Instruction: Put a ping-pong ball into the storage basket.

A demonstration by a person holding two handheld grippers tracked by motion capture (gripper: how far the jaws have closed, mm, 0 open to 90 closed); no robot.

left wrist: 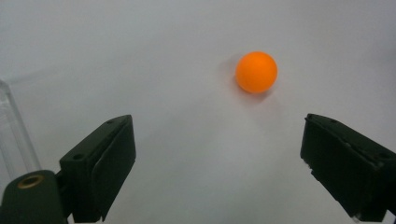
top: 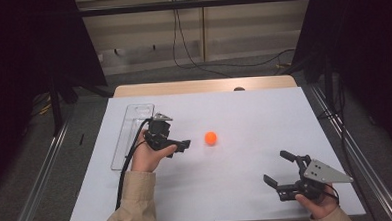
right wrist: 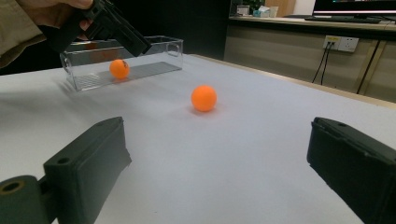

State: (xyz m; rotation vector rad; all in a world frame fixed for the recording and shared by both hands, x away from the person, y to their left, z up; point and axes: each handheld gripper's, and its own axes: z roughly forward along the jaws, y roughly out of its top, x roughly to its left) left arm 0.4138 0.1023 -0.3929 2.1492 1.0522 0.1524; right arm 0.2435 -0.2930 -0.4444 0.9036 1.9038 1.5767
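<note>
- We hold the left gripper (top: pixel 184 145) just above the white table surface (top: pixel 244 118), pointed toward the orange ball (top: pixel 210 138); its jaws stand wide apart with nothing between them.
- In the left gripper view, we see the orange ball (left wrist: pixel 256 72) ahead of the two black jaws and nearer the right-hand one, resting on the white surface and clear of both pads.
- The ball sits near the middle of the table, just beside the left gripper tips and well apart from the right gripper (top: pixel 278 168).
- We hold the right gripper low at the near right corner of the table; its jaws are also spread apart and empty.
- In the right gripper view, the ball (right wrist: pixel 204 98) lies beyond the open jaws, roughly between them.
- A clear plastic tray (top: pixel 130 133) lies along the left side of the table, just beside the left hand (top: pixel 150 155).
- In the right gripper view, a second orange ball (right wrist: pixel 119 68) rests inside the clear plastic tray (right wrist: pixel 159 67), behind the left gripper (right wrist: pixel 140 46).
</note>
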